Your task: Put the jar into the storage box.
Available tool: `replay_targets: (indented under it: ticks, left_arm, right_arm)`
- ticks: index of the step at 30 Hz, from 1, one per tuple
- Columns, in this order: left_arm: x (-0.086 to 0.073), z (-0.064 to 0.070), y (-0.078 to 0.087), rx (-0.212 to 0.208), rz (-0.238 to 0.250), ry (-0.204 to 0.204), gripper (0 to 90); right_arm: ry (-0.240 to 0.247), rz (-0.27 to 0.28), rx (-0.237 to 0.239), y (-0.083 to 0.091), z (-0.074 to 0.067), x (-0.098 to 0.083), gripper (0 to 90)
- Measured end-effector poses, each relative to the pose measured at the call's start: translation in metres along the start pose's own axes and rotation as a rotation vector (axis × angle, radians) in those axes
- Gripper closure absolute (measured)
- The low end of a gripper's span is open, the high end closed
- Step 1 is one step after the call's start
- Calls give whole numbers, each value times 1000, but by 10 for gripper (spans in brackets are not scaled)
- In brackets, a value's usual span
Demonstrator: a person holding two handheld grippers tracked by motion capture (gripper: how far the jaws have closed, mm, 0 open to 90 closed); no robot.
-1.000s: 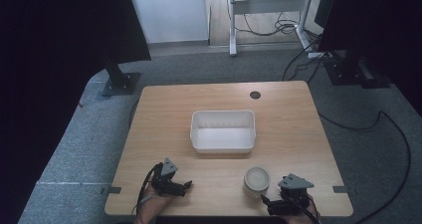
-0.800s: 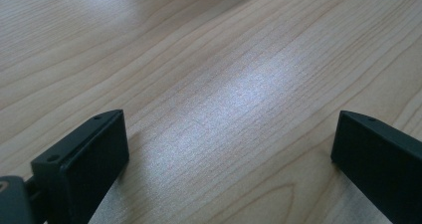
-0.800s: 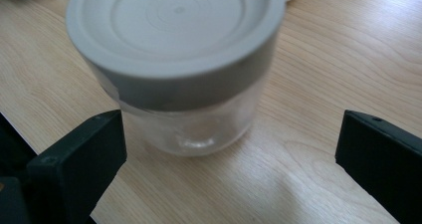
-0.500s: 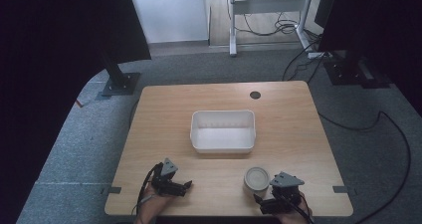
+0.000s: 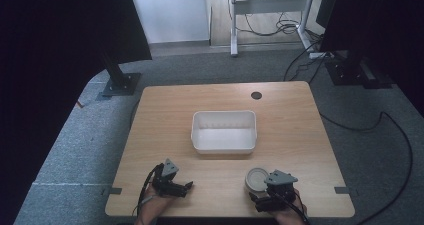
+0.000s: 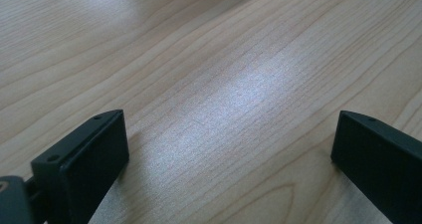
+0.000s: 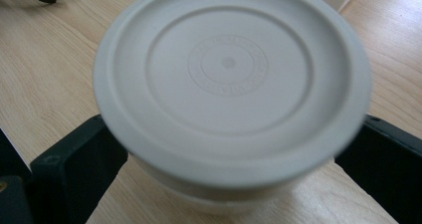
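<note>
The round lidded tub (image 7: 231, 92) stands near the front edge of the surface (image 5: 165, 115), toward its right corner, between the jaws of the right tongs (image 5: 260, 194), which flank its body under the lid rim without yet visibly pressing it. To grip it well, close evenly on the wall below the lid, not the rim, keeping the jaws level so the tub stays upright for the white bin (image 5: 224, 130) at the middle. The left tongs (image 5: 187, 187) rest released by the front edge.
</note>
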State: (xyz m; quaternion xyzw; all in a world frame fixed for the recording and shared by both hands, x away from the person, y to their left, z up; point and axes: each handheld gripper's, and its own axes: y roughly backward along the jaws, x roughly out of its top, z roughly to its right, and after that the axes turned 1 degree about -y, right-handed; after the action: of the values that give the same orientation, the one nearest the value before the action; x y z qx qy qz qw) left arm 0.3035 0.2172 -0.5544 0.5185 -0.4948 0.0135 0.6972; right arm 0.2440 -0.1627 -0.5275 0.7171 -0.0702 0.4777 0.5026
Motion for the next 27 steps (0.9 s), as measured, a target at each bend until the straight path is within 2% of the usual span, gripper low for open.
replay_targets:
  ticks: [12, 17, 27]
  left_arm:
    - [0, 0, 0, 0, 0, 0, 13]
    - [0, 0, 0, 0, 0, 0, 13]
    - [0, 0, 0, 0, 0, 0, 13]
  right_arm:
    - [2, -9, 3, -11, -3, 7, 36]
    - [5, -17, -1, -15, -3, 8, 81]
    - [-3, -30, -24, -14, -6, 9, 95]
